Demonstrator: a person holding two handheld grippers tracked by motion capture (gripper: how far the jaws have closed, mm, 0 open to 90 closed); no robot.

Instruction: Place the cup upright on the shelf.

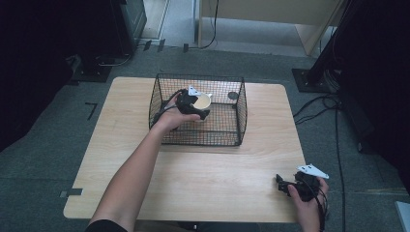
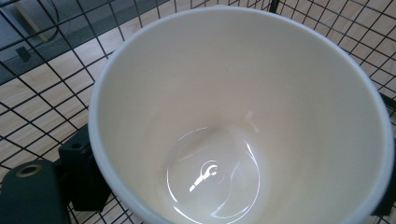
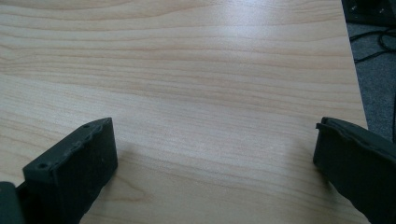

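Observation:
A cream cup (image 1: 204, 100), empty and glossy inside, is within the black wire basket (image 1: 203, 137) at the table's far middle. My left gripper (image 1: 196, 109) reaches over the basket's left wall and is shut on the cup. In the left gripper view the cup (image 2: 243, 107) is seen from above its mouth, with one black jaw pressed to its lower left wall and the other at the right edge; the gripper (image 2: 233, 191) straddles it. I cannot tell whether the cup rests on the basket floor. My right gripper (image 1: 282, 183) is open over bare wood (image 3: 215, 154) at the front right.
The light wooden table (image 1: 193, 179) has rounded corners. A small dark round thing (image 1: 233, 95) lies in the basket's far right part. Cables (image 1: 319, 108) run on the grey floor to the right. Dark equipment stands at both sides.

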